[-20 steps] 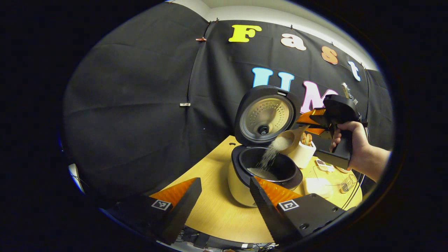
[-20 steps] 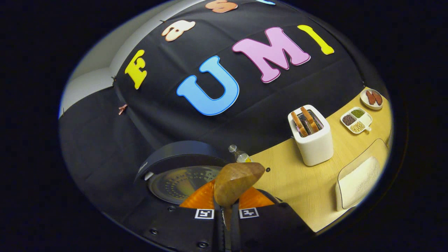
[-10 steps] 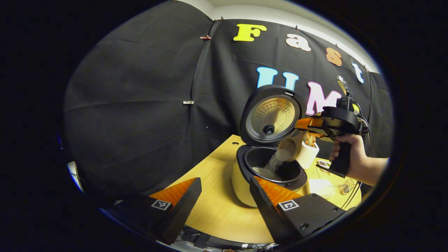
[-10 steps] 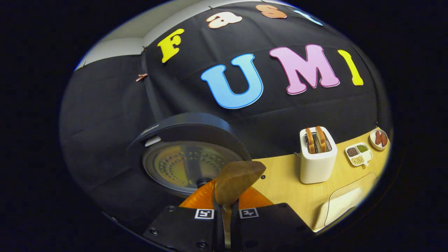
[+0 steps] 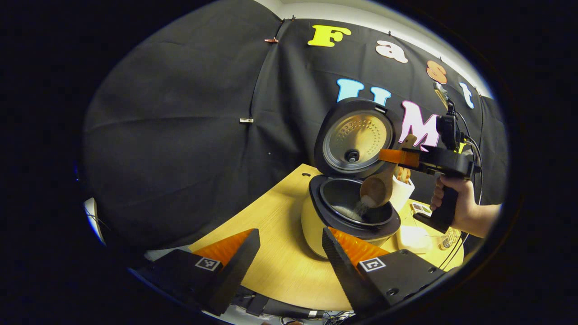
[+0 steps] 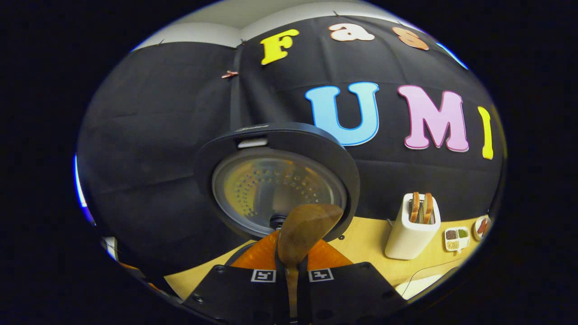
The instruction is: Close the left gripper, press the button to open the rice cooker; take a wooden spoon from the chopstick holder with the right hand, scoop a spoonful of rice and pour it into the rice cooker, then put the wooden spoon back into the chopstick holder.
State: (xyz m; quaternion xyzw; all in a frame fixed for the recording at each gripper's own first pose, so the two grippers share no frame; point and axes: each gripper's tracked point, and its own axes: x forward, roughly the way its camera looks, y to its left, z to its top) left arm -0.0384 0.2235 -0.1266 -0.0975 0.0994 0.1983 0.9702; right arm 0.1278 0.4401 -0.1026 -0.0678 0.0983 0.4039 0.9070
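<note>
Wooden tabletop [image 5: 275, 262] against the black cloth wall; booth layout as expected. Nearest in the left gripper view, the left gripper [image 5: 289, 253] hangs low over the table edge with its fingers spread apart and nothing between them, parked clear of the pour, which I judge deliberate so it does not block the pot. Just beyond it, the rice cooker [image 5: 316, 225] stands with its lid [image 5: 356, 137] swung fully upright, so the inner pot [image 5: 352, 207] is exposed. Wooden spoon [image 5: 377, 189] tilted bowl-down over the pot, a thin stream of rice [image 5: 361, 208] falling from it into the pot. Right gripper [image 5: 399, 157] clamps the spoon's handle; in the right gripper view both fingers press on the handle [image 6: 291, 289], firm enough to resist twisting while tipped. Chopstick holder [image 5: 402, 192] sits just behind the spoon, close for the return. Farther right, a toaster [image 6: 411, 230].
</note>
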